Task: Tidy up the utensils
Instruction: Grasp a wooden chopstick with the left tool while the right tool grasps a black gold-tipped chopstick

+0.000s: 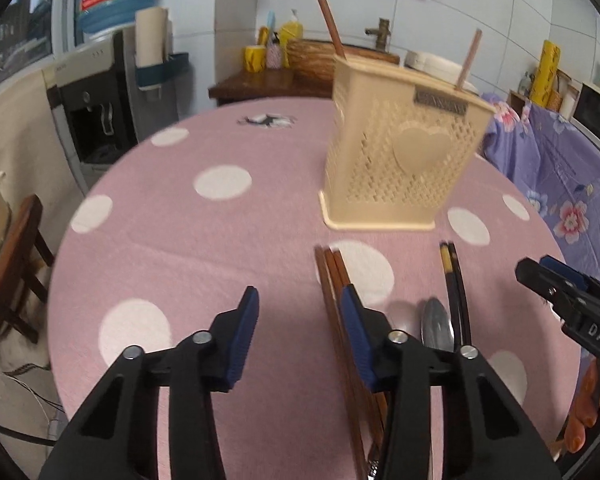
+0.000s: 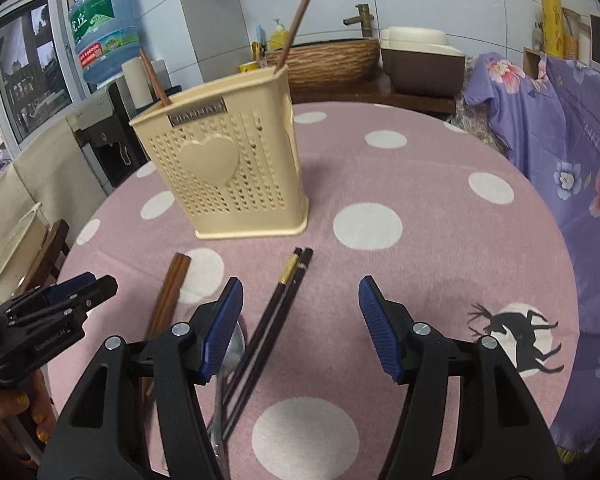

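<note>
Brown chopsticks lie on the pink tabletop, near the cream holder, long axis running near to far. The left gripper, jaws released and empty, sits just left of them; the right gripper spreads empty over the black chopsticks.

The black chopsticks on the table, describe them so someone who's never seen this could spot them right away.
Start at the cream utensil holder with the raised heart, standing on the pink polka-dot tablecloth. In front of it lie the utensils; the black chopsticks are the rightmost, beside a metal spoon. Unlike the brown wooden chopsticks further left, they are glossy black with a gold band near one end.
</note>
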### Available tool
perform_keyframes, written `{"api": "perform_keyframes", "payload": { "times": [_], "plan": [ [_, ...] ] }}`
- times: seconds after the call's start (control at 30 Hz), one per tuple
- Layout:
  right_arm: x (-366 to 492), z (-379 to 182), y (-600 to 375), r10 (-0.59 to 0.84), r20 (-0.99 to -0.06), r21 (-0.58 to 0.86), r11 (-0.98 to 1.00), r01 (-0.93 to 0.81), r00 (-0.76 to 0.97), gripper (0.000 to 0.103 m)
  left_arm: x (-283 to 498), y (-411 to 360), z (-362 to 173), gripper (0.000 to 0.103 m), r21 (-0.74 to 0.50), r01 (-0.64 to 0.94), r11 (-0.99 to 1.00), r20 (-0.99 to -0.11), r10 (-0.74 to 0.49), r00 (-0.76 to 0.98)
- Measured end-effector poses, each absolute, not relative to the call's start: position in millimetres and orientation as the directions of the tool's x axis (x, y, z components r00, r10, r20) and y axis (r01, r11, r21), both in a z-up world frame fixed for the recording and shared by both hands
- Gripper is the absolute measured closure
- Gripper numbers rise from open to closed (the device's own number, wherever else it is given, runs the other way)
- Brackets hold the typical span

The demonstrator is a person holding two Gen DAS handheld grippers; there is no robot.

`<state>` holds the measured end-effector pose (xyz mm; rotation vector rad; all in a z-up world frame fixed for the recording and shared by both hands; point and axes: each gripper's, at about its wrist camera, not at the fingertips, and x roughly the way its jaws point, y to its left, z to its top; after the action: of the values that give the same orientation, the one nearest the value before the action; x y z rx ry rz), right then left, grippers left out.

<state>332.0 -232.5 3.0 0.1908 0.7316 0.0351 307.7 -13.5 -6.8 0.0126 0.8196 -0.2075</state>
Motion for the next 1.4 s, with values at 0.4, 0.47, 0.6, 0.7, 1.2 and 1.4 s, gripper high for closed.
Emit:
{"api": "perform_keyframes", "payload": {
  "times": [0.4, 0.47, 0.6, 0.7, 1.2, 1.4],
  "plan": [
    [330.2, -23.7, -239.8, 0.090, -0.710, 0.199, 0.977, 0.077, 0.698, 0.043, 298.5, -19.4, -36.3, 0.074, -0.106, 0.232, 0.967, -0.789, -0.224, 0.572],
    [330.2, -24.6, -238.9, 0.092, -0.713, 0.199, 0.977, 0.075, 0.695, 0.043, 298.1, -21.7, -37.8, 0.075, -0.107, 0.238, 0.965, -0.793, -0.227, 0.566],
    [329.2, -24.6, -238.0, 0.090, -0.714, 0.196, 0.978, 0.074, 0.694, 0.043, 301.0, -27.5, -42.3, 0.077, -0.074, 0.238, 0.968, -0.803, -0.199, 0.561],
    [329.6, -24.6, -236.9, 0.088, -0.716, 0.192, 0.979, 0.074, 0.693, 0.043, 304.6, -30.3, -44.9, 0.078, -0.049, 0.235, 0.971, -0.801, -0.179, 0.571],
    [356.6, -34.1, -228.7, 0.088, -0.764, 0.166, 0.984, 0.063, 0.639, 0.053, 357.2, -21.2, -45.5, 0.078, 0.010, 0.184, 0.983, -0.811, -0.100, 0.577],
    [378.1, -41.5, -216.6, 0.086, -0.797, 0.155, 0.986, 0.064, 0.598, 0.060, 358.7, -21.3, -46.4, 0.080, 0.016, 0.178, 0.984, -0.809, -0.092, 0.581]
  ]
}}
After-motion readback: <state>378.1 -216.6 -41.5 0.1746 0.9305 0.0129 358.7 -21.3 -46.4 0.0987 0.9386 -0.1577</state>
